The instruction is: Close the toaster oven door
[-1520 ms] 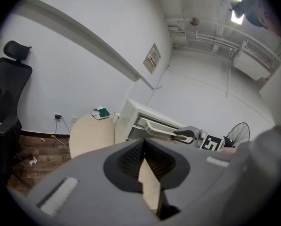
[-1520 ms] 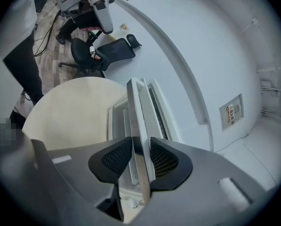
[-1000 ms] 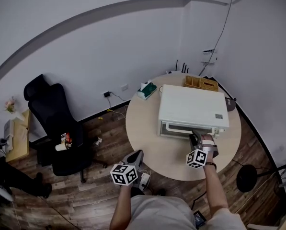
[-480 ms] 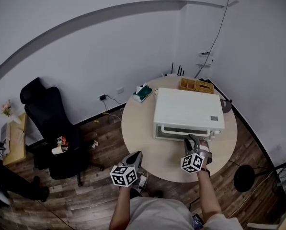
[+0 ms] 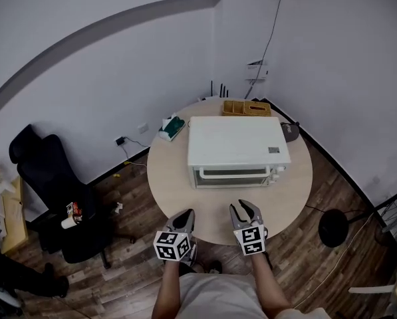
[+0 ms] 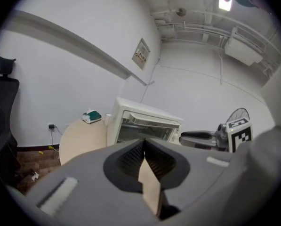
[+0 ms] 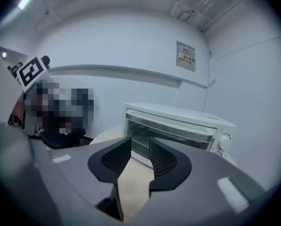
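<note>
Head view: the left gripper point(image 5: 185, 215) was held low in front of the person, just off the near edge of the round, pale desk point(image 5: 168, 178), touching nothing. The right gripper point(image 5: 245, 209) sat beside it, over the desk's near rim and well short of the toaster oven point(image 5: 238, 141). Each carried a black-and-white marker cube point(image 5: 172, 244) at its rear, and both pointed toward the oven. The oven, a white box with rounded corners, stood in the middle of the desk, its glass door point(image 5: 230, 174) upright against the front (shut, by appearance). A shallow wooden tray point(image 5: 245, 107) and a green-topped tissue box point(image 5: 171, 126) lay behind and beside it. A black office chair point(image 5: 48, 171) stood on the wood-plank floor, well apart.

Left gripper view: the ribbed, dark fingers point(image 6: 133, 157) were pressed together with nothing between them. The oven point(image 6: 142, 124) lay ahead, and the right gripper point(image 6: 201, 135) showed level at the right.

Right gripper view: the fingers point(image 7: 116, 157) stood spread and had just been opening; only bare desk point(image 7: 131, 182) showed in the gap. They touched nothing. The oven door point(image 7: 171, 132) faced them, closed flush, with a round knob point(image 7: 223, 138) at its right.
</note>
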The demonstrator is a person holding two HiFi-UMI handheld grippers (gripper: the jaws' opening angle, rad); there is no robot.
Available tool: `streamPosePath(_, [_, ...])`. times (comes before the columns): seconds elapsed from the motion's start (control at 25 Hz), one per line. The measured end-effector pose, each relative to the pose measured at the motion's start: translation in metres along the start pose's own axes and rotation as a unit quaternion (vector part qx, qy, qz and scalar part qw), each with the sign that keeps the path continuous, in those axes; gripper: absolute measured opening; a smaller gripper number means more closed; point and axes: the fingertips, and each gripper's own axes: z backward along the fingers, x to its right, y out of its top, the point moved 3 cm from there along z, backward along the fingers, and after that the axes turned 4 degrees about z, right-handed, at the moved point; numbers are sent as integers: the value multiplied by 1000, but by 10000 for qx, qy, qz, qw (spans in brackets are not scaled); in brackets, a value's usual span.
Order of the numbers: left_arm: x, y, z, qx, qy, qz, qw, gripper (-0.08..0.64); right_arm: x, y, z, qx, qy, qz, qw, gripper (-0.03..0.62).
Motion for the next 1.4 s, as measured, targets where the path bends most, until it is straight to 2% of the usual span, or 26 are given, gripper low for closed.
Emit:
streamPosePath(0.12, [15, -5, -5, -134, -76, -360, 9992, 60, -14, 17, 23, 466, 6, -441, 9979, 107])
streamPosePath(0.2, [23, -6, -10, -123, -130, -427, 9989, 60, -24, 22, 30, 608, 104, -626, 9961, 107])
streamPosePath(0.32, [34, -6, -14, -74, -213, -409, 9989, 60, -27, 11, 37, 528, 129, -795, 9953, 107])
streamPosePath(0.44, [41, -5, -16, -48, -247, -475, 9986, 60, -22, -4, 44, 514, -30, -1138, 9922, 107])
streamPosePath(0.64, [52, -14, -21, -365, -309, -1064, 9932, 60, -21, -15, 49, 541, -129, -1419, 9883, 107])
streamPosePath(0.92, [53, -11, -22, -438, -472, -1030, 9926, 60, -19, -18, 49, 526, -168, -1438, 9881, 103])
streamPosePath(1.24, [53, -5, -24, -375, -519, -891, 9940, 60, -13, -25, 50, 488, -217, -1615, 9854, 6])
streamPosePath(1.4, [53, -3, -23, -325, -516, -814, 9948, 60, -12, -25, 49, 479, -216, -1654, 9848, 0])
